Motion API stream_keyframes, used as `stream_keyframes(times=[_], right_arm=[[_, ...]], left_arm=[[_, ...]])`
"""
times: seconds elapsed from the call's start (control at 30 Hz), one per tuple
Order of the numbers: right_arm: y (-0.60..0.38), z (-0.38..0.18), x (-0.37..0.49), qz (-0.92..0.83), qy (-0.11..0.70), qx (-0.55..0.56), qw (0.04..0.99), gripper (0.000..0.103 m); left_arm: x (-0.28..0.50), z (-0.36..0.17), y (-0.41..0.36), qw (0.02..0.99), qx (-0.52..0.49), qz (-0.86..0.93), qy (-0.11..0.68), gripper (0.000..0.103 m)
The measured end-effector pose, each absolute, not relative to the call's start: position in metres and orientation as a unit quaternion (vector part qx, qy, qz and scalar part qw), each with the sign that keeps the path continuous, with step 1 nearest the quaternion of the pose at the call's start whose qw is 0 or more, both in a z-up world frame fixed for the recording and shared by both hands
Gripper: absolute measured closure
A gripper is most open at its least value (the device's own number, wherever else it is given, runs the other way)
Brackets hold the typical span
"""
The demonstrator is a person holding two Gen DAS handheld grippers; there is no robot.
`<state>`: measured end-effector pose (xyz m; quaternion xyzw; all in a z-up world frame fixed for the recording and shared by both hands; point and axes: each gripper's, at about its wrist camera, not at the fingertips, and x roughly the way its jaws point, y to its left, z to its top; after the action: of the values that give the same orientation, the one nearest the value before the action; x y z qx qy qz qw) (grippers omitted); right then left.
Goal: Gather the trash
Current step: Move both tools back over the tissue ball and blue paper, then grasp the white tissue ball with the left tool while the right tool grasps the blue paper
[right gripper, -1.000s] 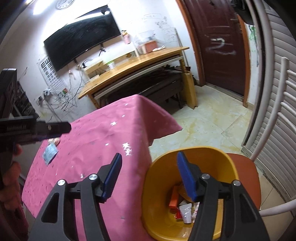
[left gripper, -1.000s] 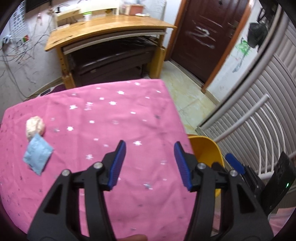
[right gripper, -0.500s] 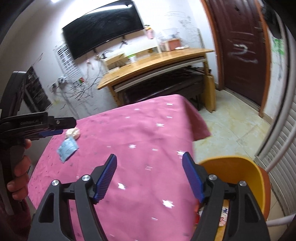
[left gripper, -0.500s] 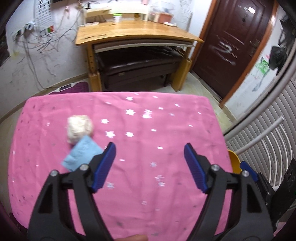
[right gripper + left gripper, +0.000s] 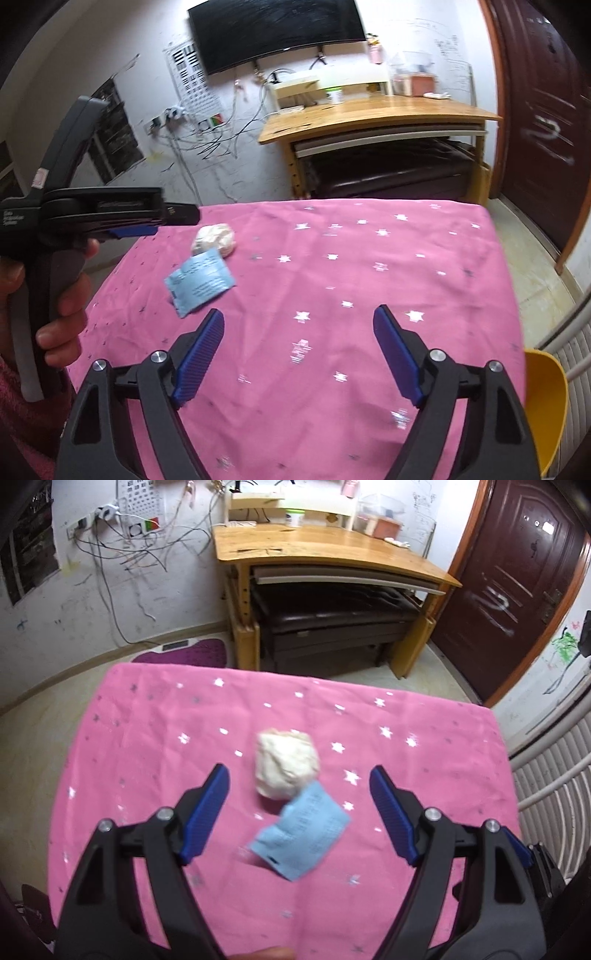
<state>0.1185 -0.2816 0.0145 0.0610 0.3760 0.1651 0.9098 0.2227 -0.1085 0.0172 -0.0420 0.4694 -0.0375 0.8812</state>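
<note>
Where motion blurs, blue packet print unreadable, yellow bin cut off

we read this as a lived-in home room. at twelve o'clock, a wooden desk with a dark bench tucked under it; above it a wall-mounted screen. loose cables trail over the scuffed white wall at eleven. a brown panelled door with scribbles at two. we work over a pink star-print tablecloth.
</note>
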Motion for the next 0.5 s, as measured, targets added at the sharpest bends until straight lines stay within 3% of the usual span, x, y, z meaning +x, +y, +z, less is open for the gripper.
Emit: stream_keyframes(times=[0.5], right_arm=[[-0.207,0.001,0.141,0.218,0.405,0.014,0.888,0.022]], left_arm=[[0.254,-0.011,-0.095,0.862,-0.052,-0.034,0.503,0.028]])
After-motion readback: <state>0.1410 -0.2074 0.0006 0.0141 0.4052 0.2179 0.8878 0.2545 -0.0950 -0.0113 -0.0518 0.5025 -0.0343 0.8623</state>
